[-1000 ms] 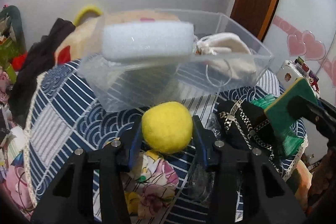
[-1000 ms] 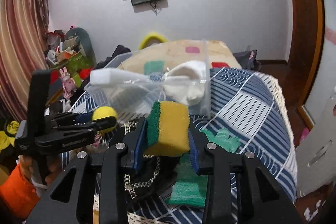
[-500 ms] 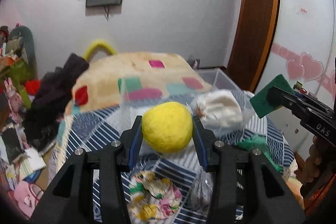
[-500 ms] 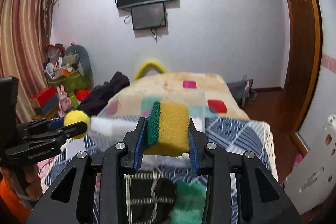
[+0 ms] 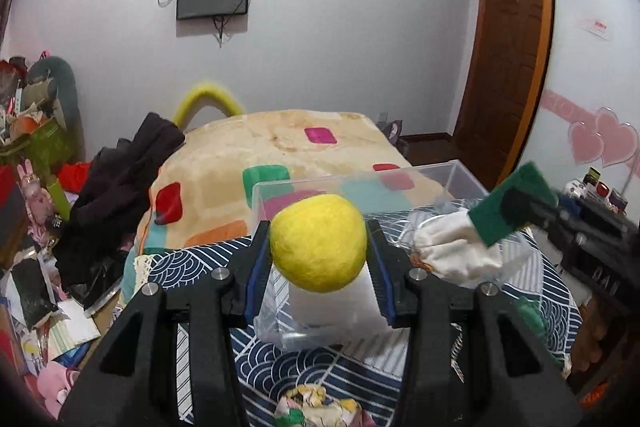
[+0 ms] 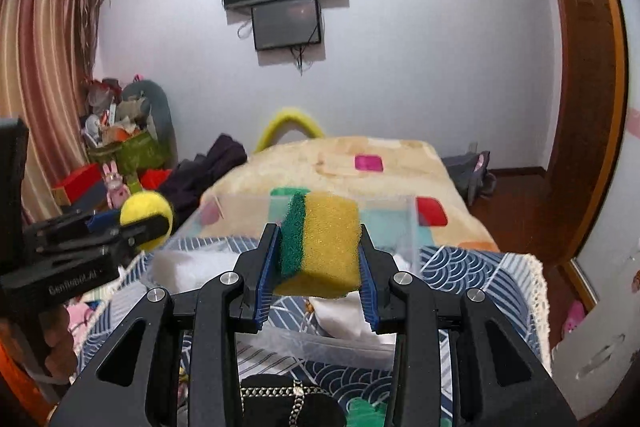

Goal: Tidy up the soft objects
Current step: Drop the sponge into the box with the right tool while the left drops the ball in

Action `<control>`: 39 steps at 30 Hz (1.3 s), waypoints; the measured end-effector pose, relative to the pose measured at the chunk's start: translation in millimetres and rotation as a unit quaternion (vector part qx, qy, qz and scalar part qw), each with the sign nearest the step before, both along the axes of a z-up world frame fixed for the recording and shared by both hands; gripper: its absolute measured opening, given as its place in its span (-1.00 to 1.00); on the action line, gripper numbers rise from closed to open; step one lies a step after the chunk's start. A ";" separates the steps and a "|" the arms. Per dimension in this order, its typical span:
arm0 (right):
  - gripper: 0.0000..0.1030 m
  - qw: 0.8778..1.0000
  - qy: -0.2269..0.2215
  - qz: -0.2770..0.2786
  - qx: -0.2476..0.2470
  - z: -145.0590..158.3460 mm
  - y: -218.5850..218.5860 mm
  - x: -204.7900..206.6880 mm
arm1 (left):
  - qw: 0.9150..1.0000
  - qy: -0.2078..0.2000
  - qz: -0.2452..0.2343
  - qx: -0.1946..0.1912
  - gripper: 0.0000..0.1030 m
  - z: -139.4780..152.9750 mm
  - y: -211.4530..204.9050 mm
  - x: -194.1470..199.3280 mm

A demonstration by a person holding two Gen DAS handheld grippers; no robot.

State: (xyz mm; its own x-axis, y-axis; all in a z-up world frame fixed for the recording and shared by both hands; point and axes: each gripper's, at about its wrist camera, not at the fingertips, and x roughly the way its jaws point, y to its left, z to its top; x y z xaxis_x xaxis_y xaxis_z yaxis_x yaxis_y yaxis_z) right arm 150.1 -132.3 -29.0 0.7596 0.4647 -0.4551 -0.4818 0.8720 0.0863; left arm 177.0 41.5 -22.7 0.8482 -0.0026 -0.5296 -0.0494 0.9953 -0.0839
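My left gripper [image 5: 319, 251] is shut on a yellow felt ball [image 5: 319, 242] and holds it above the near left of a clear plastic bin [image 5: 360, 183]. My right gripper [image 6: 319, 267] is shut on a yellow and green sponge [image 6: 320, 245] and holds it above the same bin [image 6: 412, 223]. In the bin lie a white foam block [image 5: 336, 301] and a white drawstring pouch [image 5: 456, 247]. The sponge also shows at the right of the left wrist view [image 5: 508, 211]. The ball also shows at the left of the right wrist view [image 6: 146, 215].
The bin stands on a blue and white patterned cloth [image 5: 320, 367]. A floral fabric piece [image 5: 320, 407] lies in front of it. A black chain bag [image 6: 292, 403] and a green cloth [image 6: 368, 411] lie near the right gripper. A beige blanket [image 5: 260, 147] lies behind.
Both grippers have risen and moved forward over the bin, each with its object still held. The bin now sits below the fingers instead of ahead of them.
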 end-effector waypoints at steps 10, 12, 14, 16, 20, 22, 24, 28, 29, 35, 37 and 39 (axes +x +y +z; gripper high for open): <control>-0.36 0.997 0.062 0.018 -0.032 -30.3 18.8 23.2 | 0.999 0.040 -0.002 -0.018 -0.13 -26.9 8.1 39.5; -0.35 0.997 0.070 0.022 -0.038 -32.4 19.5 24.4 | 0.999 0.048 -0.004 -0.021 -0.13 -31.4 8.2 42.8; -0.34 0.996 0.077 0.023 -0.048 -34.0 20.6 24.7 | 0.998 0.051 -0.004 -0.022 -0.13 -34.7 7.1 43.9; -0.33 0.995 0.079 0.022 -0.057 -35.1 21.2 24.9 | 0.998 0.056 -0.005 -0.021 -0.10 -35.6 5.1 44.2; 0.00 0.995 0.076 0.015 -0.063 -31.5 19.4 24.0 | 0.998 0.055 -0.004 -0.021 0.20 -33.1 4.3 40.1; 0.22 0.996 0.064 0.007 -0.060 -26.4 17.2 20.5 | 0.999 0.051 -0.005 -0.020 0.35 -30.3 3.6 35.3; 0.23 0.997 0.053 0.004 -0.057 -19.7 14.7 17.6 | 0.999 0.046 -0.005 -0.010 0.42 -26.0 0.4 29.5; 0.48 0.999 0.033 -0.001 -0.039 -3.6 8.3 7.9 | 0.999 0.038 -0.006 0.003 0.75 -16.7 -5.5 16.8; 0.49 0.999 0.026 -0.003 -0.037 0.0 6.5 4.7 | 0.999 0.033 -0.006 0.006 0.79 -13.3 -7.0 11.7; 0.62 0.999 -0.018 -0.011 -0.031 20.0 -4.9 -18.9 | 1.000 0.012 -0.010 0.002 0.93 5.2 -7.7 -17.8; 0.65 0.999 -0.028 -0.014 -0.030 23.6 -8.9 -26.9 | 1.000 0.011 -0.012 -0.001 0.95 8.3 -6.2 -28.6; 0.71 0.999 -0.033 -0.015 -0.030 23.9 -12.1 -32.4 | 1.000 0.012 -0.011 0.001 0.97 8.1 -4.6 -38.3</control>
State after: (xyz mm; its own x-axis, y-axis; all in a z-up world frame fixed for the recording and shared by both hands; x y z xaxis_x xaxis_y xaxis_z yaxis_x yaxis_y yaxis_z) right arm 117.7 -144.4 -5.1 0.8018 0.4148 -0.4301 -0.4581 0.8889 0.0031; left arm 138.7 36.9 -14.6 0.8354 -0.0197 -0.5493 -0.0303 0.9962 -0.0818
